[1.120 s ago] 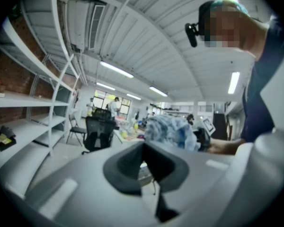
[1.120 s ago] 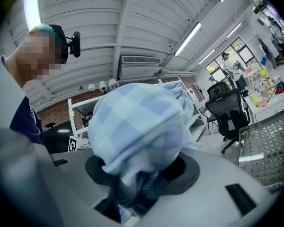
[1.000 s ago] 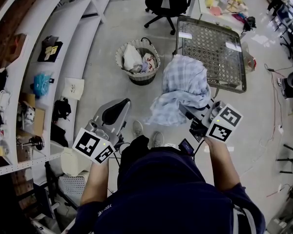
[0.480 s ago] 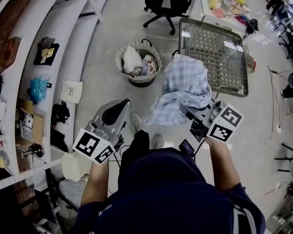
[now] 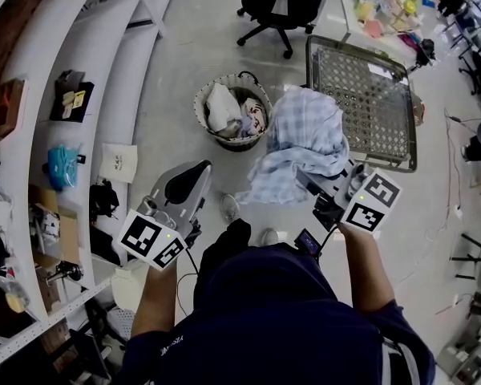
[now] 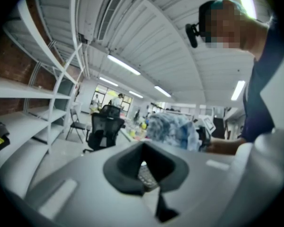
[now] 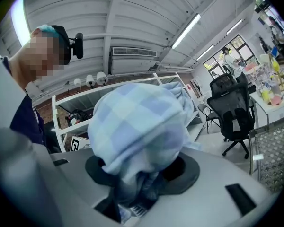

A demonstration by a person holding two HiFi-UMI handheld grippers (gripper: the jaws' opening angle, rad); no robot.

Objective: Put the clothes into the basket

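The blue checked cloth (image 5: 303,143) hangs bunched in the right claw (image 5: 314,184), pinched by its lower folds — its long axis runs away from the person (image 5: 280,319) toward the mesh cart (image 5: 361,87). The basket (image 5: 199,107) on the floor (image 5: 172,79) sits nearer both claws than a second ago; the left claw (image 5: 194,171) is closed, empty. Bare floor lies left of the basket up to the shelves (image 5: 104,95) — the cart crowds its right.

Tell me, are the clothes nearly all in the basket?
Partly. Some clothes already lie in the round basket. The right tool grips a blue checked cloth, not yet over the basket. The left tool holds nothing. Left to do: drop that cloth in.
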